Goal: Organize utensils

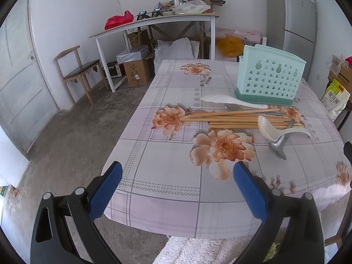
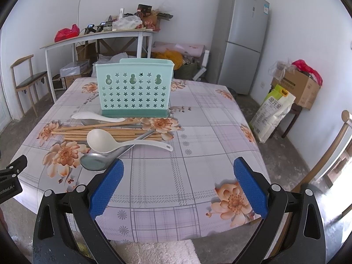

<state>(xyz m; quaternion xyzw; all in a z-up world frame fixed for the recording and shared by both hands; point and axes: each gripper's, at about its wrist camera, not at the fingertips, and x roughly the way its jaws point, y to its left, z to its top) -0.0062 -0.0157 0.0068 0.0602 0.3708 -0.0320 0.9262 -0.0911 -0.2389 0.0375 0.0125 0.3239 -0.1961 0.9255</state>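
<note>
Left wrist: left gripper (image 1: 177, 177) spread wide, empty, above tablecloth (image 1: 167, 154); chopsticks (image 1: 231, 120) and spoons lay before mint holder (image 1: 269, 78). Right wrist: right gripper (image 2: 178, 177) also released, empty; white ladle (image 2: 103, 142) across metal spoon (image 2: 94, 162), near holder.

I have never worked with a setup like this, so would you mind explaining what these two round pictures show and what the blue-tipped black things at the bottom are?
There is no robot here: a person holds a two-finger gripper in each hand, and a fisheye camera on each looks forward along its fingers. One picture is from the left gripper, the other from the right gripper. The blue parts are their finger pads; both stand open and hold nothing. Ahead is a table with a flowered cloth. On it stands a mint-green utensil holder. In front of the holder lie wooden chopsticks, two white plastic spoons, one near the holder and one on top of the chopsticks, and a metal spoon. Nothing shows above the holder's rim.
</note>
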